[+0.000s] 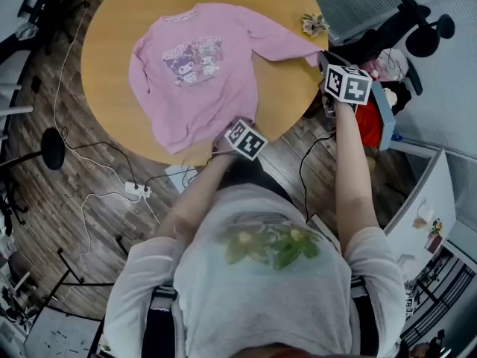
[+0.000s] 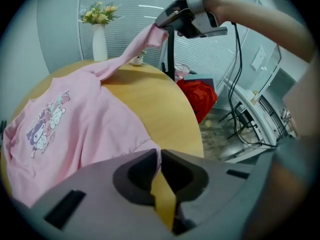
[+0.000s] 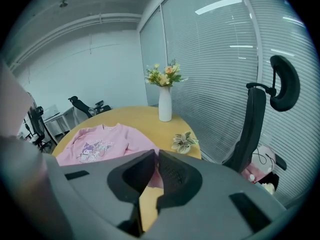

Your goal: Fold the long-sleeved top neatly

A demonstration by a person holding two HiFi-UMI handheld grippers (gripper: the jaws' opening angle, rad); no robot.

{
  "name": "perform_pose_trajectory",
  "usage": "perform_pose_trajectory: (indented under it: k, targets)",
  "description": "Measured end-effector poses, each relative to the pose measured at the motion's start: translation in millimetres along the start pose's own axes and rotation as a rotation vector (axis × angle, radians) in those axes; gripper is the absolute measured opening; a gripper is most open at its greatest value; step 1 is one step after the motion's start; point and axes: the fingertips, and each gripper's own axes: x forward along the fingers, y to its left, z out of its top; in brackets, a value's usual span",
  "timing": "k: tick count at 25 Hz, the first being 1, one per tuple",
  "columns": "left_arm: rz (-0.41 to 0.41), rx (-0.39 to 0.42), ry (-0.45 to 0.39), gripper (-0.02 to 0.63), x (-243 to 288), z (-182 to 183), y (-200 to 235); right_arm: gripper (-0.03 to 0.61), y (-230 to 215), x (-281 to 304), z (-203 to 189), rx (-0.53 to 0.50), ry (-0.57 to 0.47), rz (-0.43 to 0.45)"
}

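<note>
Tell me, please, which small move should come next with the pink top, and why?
Probably carry the right tongs across, laying the lifted sleeve over the chest of the pink top; the left tongs pinch its hem at the table edge.

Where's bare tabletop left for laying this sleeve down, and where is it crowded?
Bare wood lies left of the pink long-sleeved top, along the edge of the round wooden table, and in the wedge between its lifted sleeve and hem. Crowded: the far right rim, by the small pale flower ornament and white vase.
</note>
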Motion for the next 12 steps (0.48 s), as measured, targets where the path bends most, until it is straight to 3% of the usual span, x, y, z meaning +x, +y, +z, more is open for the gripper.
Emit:
perform_pose_trajectory:
  k: [5, 10, 12]
  targets:
    - [-0.092, -0.016, -0.069, 0.021, -9, 24, -20, 0.037, -18, -5, 24, -0.007, -0.033, -0.027]
    - [-0.259, 0.006, -0.113, 0.021, -18, 47, -55, 0.037, -38, -15, 62, 0.007, -0.092, -0.059]
    - [-0.297, 0.022, -0.12, 0.05, -22, 50, -61, 0.037, -38, -16, 74, -0.004, -0.095, -0.056]
